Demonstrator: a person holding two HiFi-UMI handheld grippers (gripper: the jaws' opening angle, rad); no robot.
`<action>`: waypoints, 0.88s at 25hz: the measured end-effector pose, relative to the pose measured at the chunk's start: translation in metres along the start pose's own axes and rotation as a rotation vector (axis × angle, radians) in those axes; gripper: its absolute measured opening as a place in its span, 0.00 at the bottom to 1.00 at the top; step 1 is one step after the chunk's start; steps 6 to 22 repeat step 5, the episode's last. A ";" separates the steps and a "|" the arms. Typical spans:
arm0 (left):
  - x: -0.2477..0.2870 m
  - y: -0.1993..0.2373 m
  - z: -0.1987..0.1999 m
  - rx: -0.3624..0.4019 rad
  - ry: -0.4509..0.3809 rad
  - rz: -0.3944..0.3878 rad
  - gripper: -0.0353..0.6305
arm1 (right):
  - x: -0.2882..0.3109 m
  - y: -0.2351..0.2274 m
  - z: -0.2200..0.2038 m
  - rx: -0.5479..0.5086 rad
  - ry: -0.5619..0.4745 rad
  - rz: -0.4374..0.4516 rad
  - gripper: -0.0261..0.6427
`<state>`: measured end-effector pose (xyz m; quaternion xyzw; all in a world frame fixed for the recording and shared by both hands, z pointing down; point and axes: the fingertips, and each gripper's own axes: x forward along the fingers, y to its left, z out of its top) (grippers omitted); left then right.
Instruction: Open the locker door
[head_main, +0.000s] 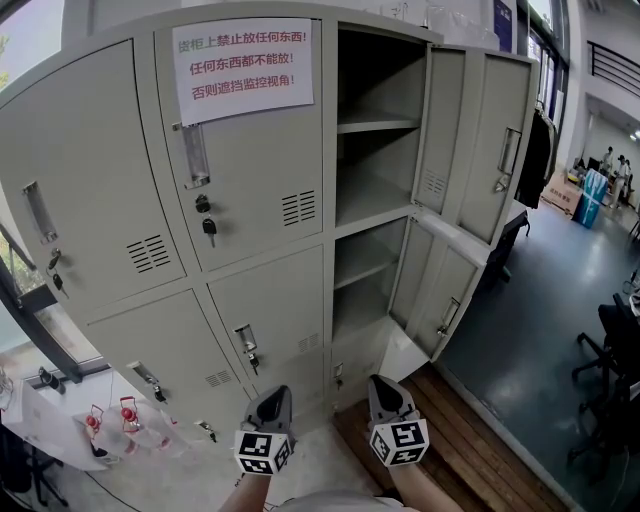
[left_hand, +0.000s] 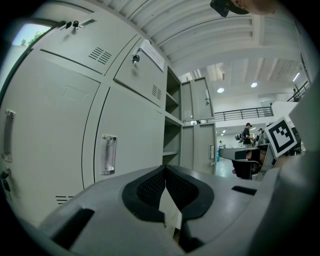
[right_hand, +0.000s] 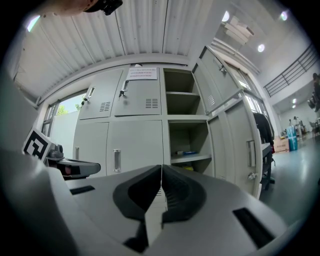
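Observation:
A grey bank of lockers (head_main: 100, 200) stands in front of me. The middle column is closed: the upper door (head_main: 250, 190) bears a paper sign (head_main: 243, 68) and has a key in its lock, and the lower door (head_main: 270, 310) has a handle (head_main: 246, 338). In the right column the upper door (head_main: 485, 140) and the lower door (head_main: 440, 290) hang open. My left gripper (head_main: 271, 400) and right gripper (head_main: 388, 392) sit low, short of the lockers, touching nothing. The left gripper (left_hand: 165, 169) is shut with nothing in it, facing a closed door handle (left_hand: 108, 154). The right gripper (right_hand: 161, 166) is shut and holds nothing.
A wooden floor strip (head_main: 470, 450) runs along the locker base. Office chairs (head_main: 610, 350) stand at the right, and people (head_main: 612, 165) are far back. Small red objects (head_main: 110, 415) lie low at the left. A blue item (right_hand: 186, 152) rests on an open shelf.

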<state>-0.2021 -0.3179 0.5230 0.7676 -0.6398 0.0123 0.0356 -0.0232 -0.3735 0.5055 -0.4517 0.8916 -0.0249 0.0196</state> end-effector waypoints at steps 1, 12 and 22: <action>0.000 0.000 0.000 0.001 0.001 0.000 0.07 | 0.000 0.000 -0.001 0.000 0.002 0.000 0.06; -0.001 -0.001 -0.002 0.001 0.004 -0.001 0.07 | -0.002 0.000 -0.002 -0.001 0.008 0.001 0.06; -0.001 -0.001 -0.002 0.001 0.004 -0.001 0.07 | -0.002 0.000 -0.002 -0.001 0.008 0.001 0.06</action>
